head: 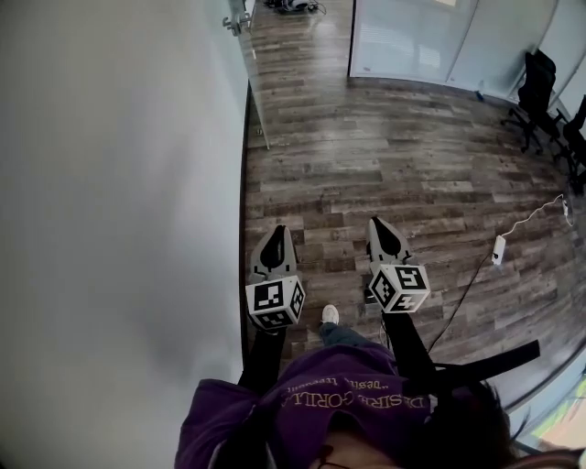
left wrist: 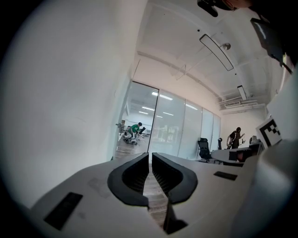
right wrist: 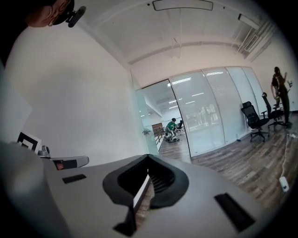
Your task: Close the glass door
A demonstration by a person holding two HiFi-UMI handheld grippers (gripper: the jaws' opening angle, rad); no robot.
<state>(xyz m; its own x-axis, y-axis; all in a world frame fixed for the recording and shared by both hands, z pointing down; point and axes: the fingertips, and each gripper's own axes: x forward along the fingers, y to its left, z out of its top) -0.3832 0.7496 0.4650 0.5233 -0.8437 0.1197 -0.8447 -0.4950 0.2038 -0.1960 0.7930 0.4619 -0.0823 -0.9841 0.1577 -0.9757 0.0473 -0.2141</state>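
Note:
The glass door (head: pixel 256 92) stands open far ahead, swung back along the white wall (head: pixel 119 183), with its metal handle (head: pixel 236 22) near the top edge of the head view. In the right gripper view the door (right wrist: pixel 145 118) is a greenish pane beside the doorway, well beyond the jaws. My left gripper (head: pixel 276 234) and right gripper (head: pixel 378 225) point forward side by side over the wood floor, both shut and empty, far short of the door. The left gripper (left wrist: pixel 150 155) and the right gripper (right wrist: pixel 148 157) show their tips together in their own views.
A frosted glass partition (head: pixel 412 41) closes the far side to the right of the doorway. Black office chairs (head: pixel 540 87) stand at the right. A white power strip (head: pixel 499 249) with its cable lies on the floor. A person in green (right wrist: pixel 171 126) is beyond the doorway.

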